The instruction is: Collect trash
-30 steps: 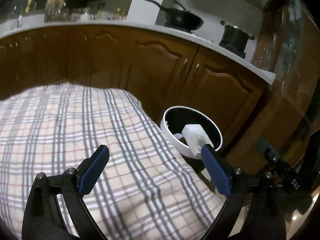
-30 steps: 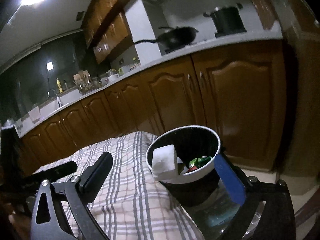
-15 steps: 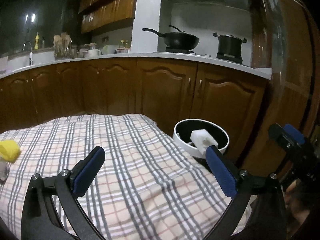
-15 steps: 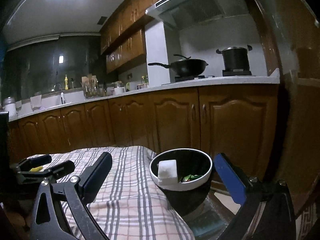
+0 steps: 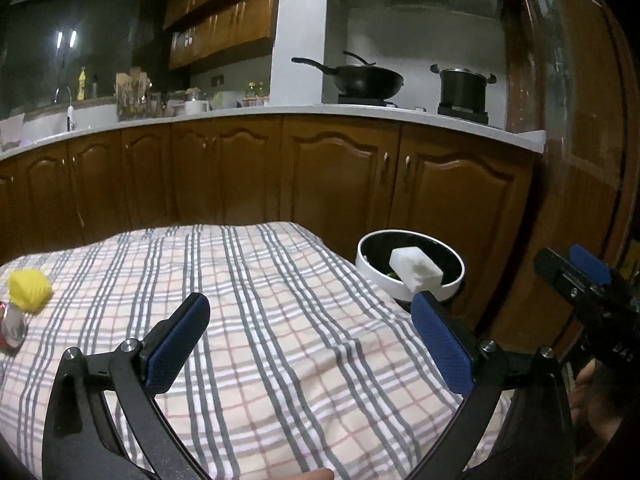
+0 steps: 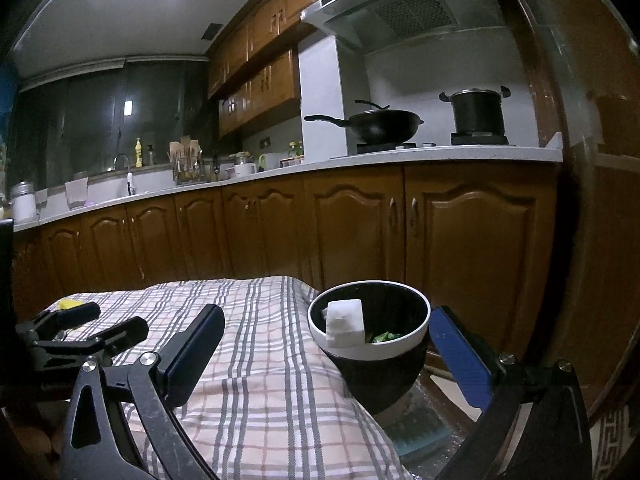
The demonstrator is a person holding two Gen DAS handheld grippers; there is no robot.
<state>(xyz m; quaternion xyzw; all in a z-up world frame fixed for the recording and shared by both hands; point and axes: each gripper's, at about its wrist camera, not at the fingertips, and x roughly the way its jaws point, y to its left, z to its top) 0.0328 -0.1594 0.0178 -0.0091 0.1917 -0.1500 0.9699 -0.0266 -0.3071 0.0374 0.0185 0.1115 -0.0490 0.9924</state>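
We judge we are between pickups: the white block (image 5: pixel 416 270) lies in the bin (image 5: pixel 370 268) just ahead and right of our left gripper (image 5: pixel 308 344), so next comes a swing left toward the yellow wad (image 5: pixel 29 291) and what may be a wrapper beside it. Both the left and the right gripper (image 6: pixel 324 360) stand spread wide, holding and touching nothing above the checked cloth (image 5: pixel 260 320).
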